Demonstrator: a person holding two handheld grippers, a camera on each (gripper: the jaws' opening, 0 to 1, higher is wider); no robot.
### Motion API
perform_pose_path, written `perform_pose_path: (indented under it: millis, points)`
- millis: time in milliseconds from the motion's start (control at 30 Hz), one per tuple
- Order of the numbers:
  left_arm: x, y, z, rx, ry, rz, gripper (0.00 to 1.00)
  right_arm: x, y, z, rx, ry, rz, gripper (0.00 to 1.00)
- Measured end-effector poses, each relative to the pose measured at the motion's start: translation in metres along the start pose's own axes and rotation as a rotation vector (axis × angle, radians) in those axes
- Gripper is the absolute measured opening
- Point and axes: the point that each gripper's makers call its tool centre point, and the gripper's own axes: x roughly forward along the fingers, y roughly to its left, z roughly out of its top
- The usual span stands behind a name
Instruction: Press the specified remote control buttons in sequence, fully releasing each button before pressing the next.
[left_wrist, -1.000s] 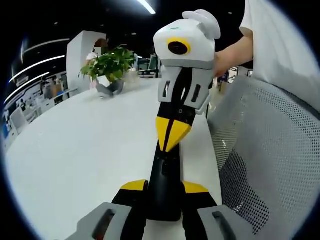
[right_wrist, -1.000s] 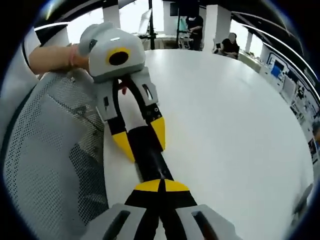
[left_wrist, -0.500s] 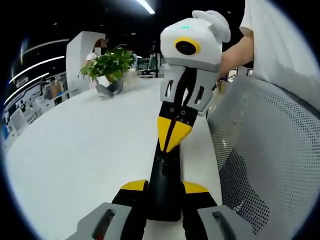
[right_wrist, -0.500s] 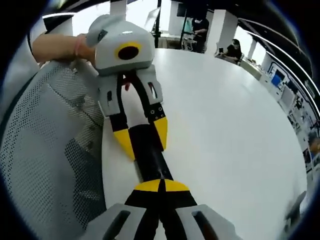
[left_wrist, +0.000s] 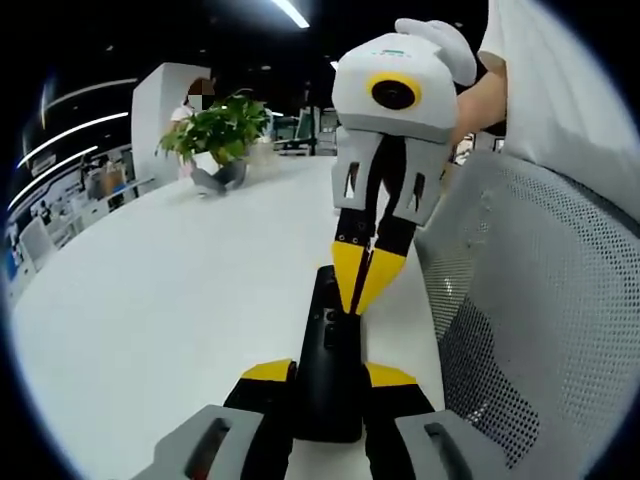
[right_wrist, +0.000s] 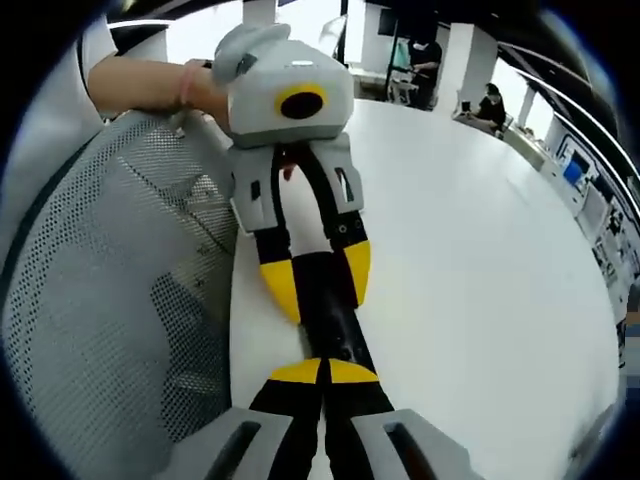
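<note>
Black against the white table (left_wrist: 150, 300), the remote (left_wrist: 328, 360) lies clamped between the left gripper (left_wrist: 328, 378)'s yellow-tipped jaws in the left gripper view. Beyond the remote, the right gripper (left_wrist: 362, 290) points down with its jaws closed together, tips at the remote's far end; whether they touch it cannot be told. A plant (left_wrist: 218, 130) stands well beyond the remote, a mesh chair (left_wrist: 530, 300) beside it.

In the right gripper view, the right gripper (right_wrist: 322, 372)'s closed tips rest over the remote (right_wrist: 335, 320), whose far part sits between the left gripper (right_wrist: 318, 280)'s jaws.
</note>
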Motion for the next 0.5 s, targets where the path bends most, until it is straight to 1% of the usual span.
perform_pose_path:
  millis: [67, 133, 167, 300, 433, 467, 500]
  points:
    - [-0.0003, -0.0002, -0.0001, 0.0, 0.001, 0.0, 0.25, 0.0017, 0.0002, 0.0023, 0.001, 0.004, 0.002, 0.0]
    - [-0.0005, -0.0005, -0.0001, 0.001, 0.001, -0.001, 0.25, 0.0033, 0.0016, 0.0018, -0.013, 0.027, -0.002, 0.0]
    - [-0.0006, -0.0006, -0.0002, 0.001, 0.002, -0.001, 0.25, 0.0033, 0.0022, 0.0013, -0.035, 0.041, -0.01, 0.0]
    - [-0.0008, -0.0009, -0.0002, 0.0, 0.003, -0.005, 0.25, 0.0034, 0.0023, 0.0004, -0.043, 0.051, -0.021, 0.0]
    - [-0.0009, -0.0011, -0.0002, 0.002, 0.003, -0.007, 0.25, 0.002, 0.001, 0.0003, 0.012, 0.022, -0.021, 0.0]
    - [-0.0008, -0.001, -0.0002, 0.001, 0.002, -0.007, 0.25, 0.0013, 0.0011, 0.0013, 0.083, -0.006, -0.009, 0.0]
    - [-0.001, -0.0011, -0.0003, -0.003, 0.002, -0.008, 0.25, 0.0001, 0.0008, 0.0009, 0.143, -0.018, 0.008, 0.0]
